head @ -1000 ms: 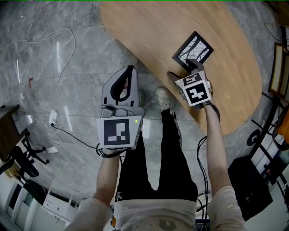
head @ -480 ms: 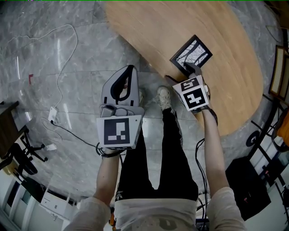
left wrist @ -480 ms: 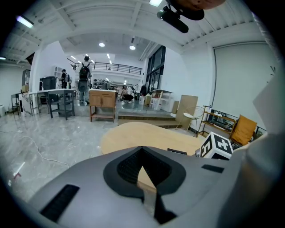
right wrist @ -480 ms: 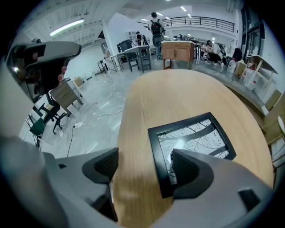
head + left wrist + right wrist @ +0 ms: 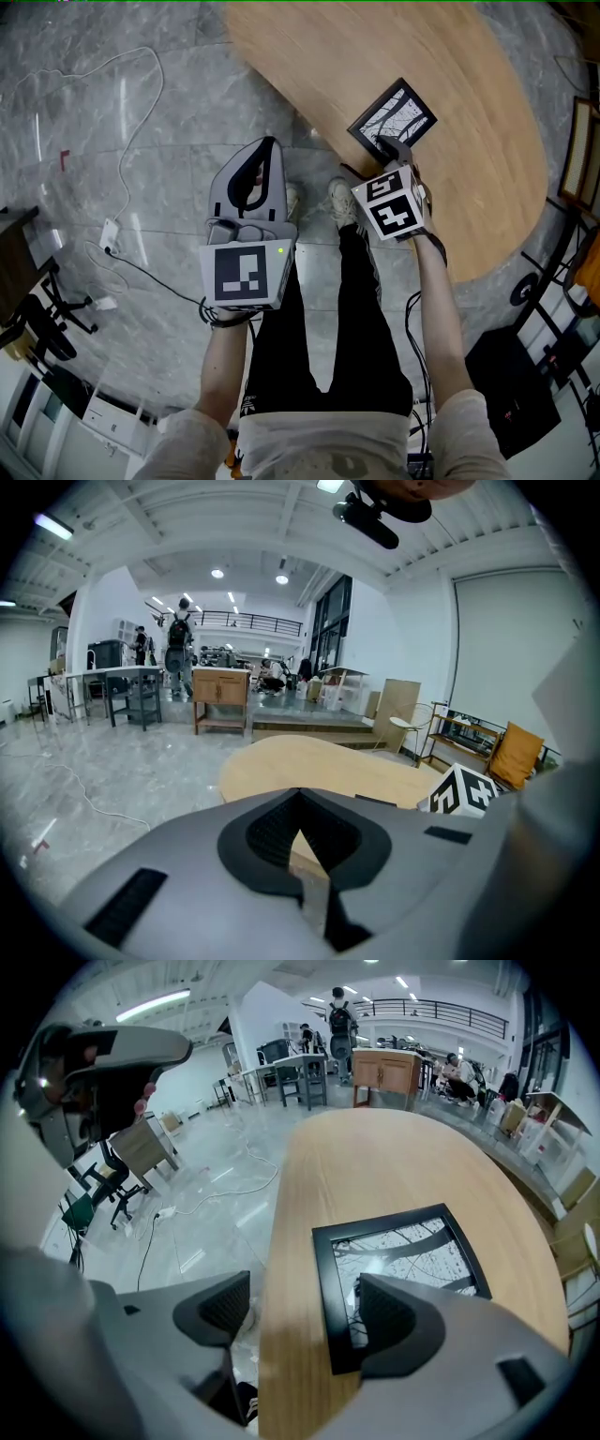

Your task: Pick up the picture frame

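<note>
We hold the right gripper (image 5: 388, 150) with its jaws spread, likely to straddle the near border of the black rectangular picture frame (image 5: 394, 114). The frame lies flat on the curved light-wood table (image 5: 478, 66), close to its edge. Whether a jaw touches the glass is hard to judge. Bare wood surrounds the frame. The left gripper (image 5: 263, 155), jaws pressed together on nothing, hangs clear over the grey marble floor (image 5: 141, 131).

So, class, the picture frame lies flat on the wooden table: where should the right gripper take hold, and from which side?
Probably the black border at the picture frame's near corner, coming in from the table's edge on the person's side. The frame lies flat with that corner close to the rim, and the open right gripper straddles that side rail.
</note>
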Motion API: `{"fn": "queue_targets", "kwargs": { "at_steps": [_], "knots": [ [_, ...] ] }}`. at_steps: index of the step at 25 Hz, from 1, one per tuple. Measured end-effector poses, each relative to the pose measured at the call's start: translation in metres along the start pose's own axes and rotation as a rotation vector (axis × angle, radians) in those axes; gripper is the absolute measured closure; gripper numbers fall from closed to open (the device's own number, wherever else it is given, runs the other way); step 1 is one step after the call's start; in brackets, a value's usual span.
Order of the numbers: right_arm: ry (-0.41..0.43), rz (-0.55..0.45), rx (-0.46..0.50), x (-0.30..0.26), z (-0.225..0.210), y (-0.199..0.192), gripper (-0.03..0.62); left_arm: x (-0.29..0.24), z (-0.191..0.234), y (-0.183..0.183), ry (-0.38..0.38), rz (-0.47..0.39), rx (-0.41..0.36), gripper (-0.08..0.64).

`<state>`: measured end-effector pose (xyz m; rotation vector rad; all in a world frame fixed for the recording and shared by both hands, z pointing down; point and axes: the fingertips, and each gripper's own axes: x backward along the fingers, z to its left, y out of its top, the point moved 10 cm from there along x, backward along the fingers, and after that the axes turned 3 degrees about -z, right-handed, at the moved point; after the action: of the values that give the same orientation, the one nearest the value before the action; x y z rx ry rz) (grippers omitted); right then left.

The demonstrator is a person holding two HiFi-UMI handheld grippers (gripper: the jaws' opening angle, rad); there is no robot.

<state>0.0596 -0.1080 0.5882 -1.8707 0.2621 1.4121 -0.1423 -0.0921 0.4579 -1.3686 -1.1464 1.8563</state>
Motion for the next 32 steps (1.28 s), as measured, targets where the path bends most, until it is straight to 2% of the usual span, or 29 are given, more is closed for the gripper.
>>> {"fn": "queue_targets", "kwargs": {
  "at_steps": [4,14,18,21,25,29,32],
  "knots": [
    [-0.026,0.006,0.058,-0.001,0.014,-0.001,0.218,-0.001,0.0,0.002,-0.008,-0.017,0.005,0.552],
    [-0.068,0.008,0.08,-0.002,0.038,-0.007,0.219,0.003,0.005,0.0,0.0,-0.013,0.016,0.552],
    [-0.1,0.015,0.118,-0.002,0.046,-0.011,0.225,0.005,0.006,-0.001,0.004,-0.008,0.002,0.552],
    [-0.152,0.025,0.152,-0.003,0.053,-0.014,0.268,0.006,0.007,-0.001,0.002,-0.014,0.002,0.552],
    [-0.197,0.038,0.192,-0.004,0.062,-0.016,0.293,0.009,0.01,-0.003,0.007,-0.009,-0.001,0.552],
    [-0.255,0.044,0.246,-0.005,0.066,-0.019,0.352,0.012,0.014,-0.004,0.01,-0.009,0.001,0.552],
    [-0.278,0.04,0.24,-0.003,0.064,-0.018,0.411,0.014,0.015,-0.005,0.011,-0.006,0.0,0.552]
  ]
}}
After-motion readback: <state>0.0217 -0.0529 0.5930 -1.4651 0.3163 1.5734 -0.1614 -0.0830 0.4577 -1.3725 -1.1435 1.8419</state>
